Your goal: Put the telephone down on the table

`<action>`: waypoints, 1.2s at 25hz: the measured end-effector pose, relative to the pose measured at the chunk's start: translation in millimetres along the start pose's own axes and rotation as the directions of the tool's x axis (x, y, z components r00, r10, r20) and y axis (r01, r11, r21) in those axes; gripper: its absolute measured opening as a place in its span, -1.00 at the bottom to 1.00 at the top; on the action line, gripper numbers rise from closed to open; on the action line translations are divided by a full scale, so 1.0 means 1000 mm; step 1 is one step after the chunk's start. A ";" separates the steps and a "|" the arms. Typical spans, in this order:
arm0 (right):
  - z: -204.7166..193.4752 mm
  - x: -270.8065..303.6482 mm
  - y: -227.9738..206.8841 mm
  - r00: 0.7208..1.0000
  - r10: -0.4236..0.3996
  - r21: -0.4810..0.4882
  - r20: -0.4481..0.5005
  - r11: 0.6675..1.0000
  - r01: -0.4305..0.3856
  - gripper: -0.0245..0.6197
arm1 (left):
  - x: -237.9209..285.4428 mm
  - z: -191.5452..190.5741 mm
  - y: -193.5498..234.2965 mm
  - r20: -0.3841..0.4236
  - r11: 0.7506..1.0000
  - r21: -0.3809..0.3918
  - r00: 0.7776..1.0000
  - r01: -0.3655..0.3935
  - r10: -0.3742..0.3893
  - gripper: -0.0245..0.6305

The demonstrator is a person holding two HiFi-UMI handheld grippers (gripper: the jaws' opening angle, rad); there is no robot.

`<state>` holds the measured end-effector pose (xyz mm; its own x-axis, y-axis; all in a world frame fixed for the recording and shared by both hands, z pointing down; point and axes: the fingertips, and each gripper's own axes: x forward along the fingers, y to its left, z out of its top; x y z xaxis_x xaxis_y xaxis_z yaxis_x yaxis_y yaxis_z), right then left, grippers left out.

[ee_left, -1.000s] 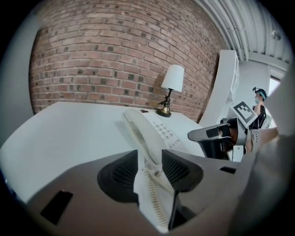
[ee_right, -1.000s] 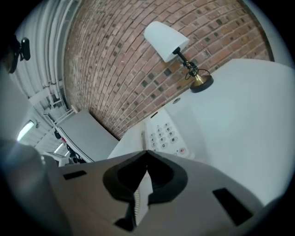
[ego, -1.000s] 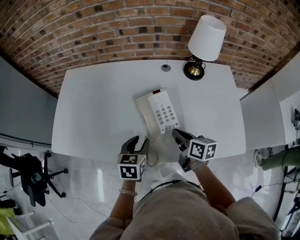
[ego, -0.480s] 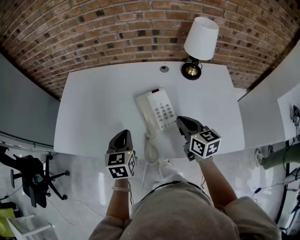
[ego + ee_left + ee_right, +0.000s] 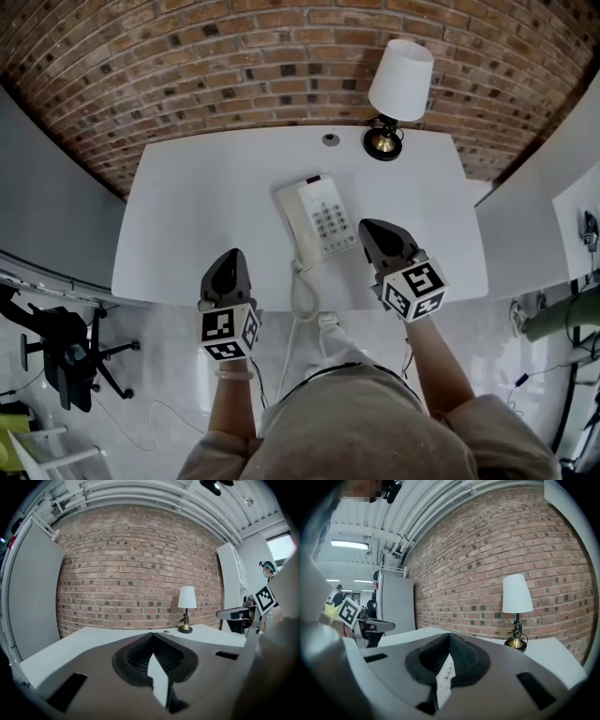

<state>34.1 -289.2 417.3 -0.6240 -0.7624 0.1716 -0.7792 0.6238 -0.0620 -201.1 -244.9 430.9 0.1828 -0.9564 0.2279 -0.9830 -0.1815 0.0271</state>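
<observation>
Brick wall (image 5: 187,56) closes the scene behind a white surface (image 5: 187,206). We find the telephone (image 5: 319,217) lying flat near the middle of the surface, keypad up, with the handset along its left side. Its coiled cord (image 5: 302,292) runs over the near edge. A lamp (image 5: 398,89) with a white shade stands at the far edge, well apart from the telephone. We see the left gripper (image 5: 232,255) over the near edge, left of the telephone and apart from it; its jaws are pressed together with nothing between them. The right gripper (image 5: 367,227) appears just beside the telephone's near right corner, its jaws likewise closed and empty. A black office chair (image 5: 56,349) stands off the surface's left end.
</observation>
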 end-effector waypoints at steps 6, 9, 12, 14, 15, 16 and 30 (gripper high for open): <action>0.016 -0.018 0.004 0.998 -0.021 -0.031 0.053 0.999 0.022 -0.91 | -0.023 0.022 0.004 0.096 1.000 0.007 0.995 -0.006 0.006 -0.91; 0.024 -0.027 0.007 0.996 -0.030 -0.040 0.079 0.999 0.033 -0.91 | -0.035 0.032 0.006 0.135 1.000 0.014 0.991 -0.011 0.009 -0.91; 0.030 -0.036 0.011 0.994 -0.036 -0.046 0.105 0.998 0.041 -0.91 | -0.046 0.039 0.008 0.167 1.000 0.016 0.986 -0.021 0.018 -0.91; 0.034 -0.042 0.014 0.992 -0.039 -0.055 0.116 0.997 0.046 -0.91 | -0.053 0.044 0.009 0.186 0.999 0.020 0.982 -0.028 0.024 -0.91; 0.036 -0.045 0.015 0.992 -0.041 -0.060 0.122 0.997 0.049 -0.91 | -0.057 0.046 0.009 0.194 0.999 0.021 0.981 -0.031 0.026 -0.91; 0.037 -0.048 0.016 0.991 -0.043 -0.063 0.127 0.997 0.052 -0.91 | -0.060 0.047 0.010 0.200 0.999 0.021 0.979 -0.032 0.028 -0.91; 0.049 -0.074 0.040 0.982 -0.075 -0.082 0.172 0.993 0.090 -0.91 | -0.093 0.055 0.018 0.246 0.999 0.019 0.969 -0.037 0.031 -0.91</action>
<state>46.0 -216.5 353.8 -0.5650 -0.8251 0.0036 -0.8246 0.5647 0.0341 -235.0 -172.2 356.6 0.1507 -0.9884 -0.0177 -0.9886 -0.1507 0.0003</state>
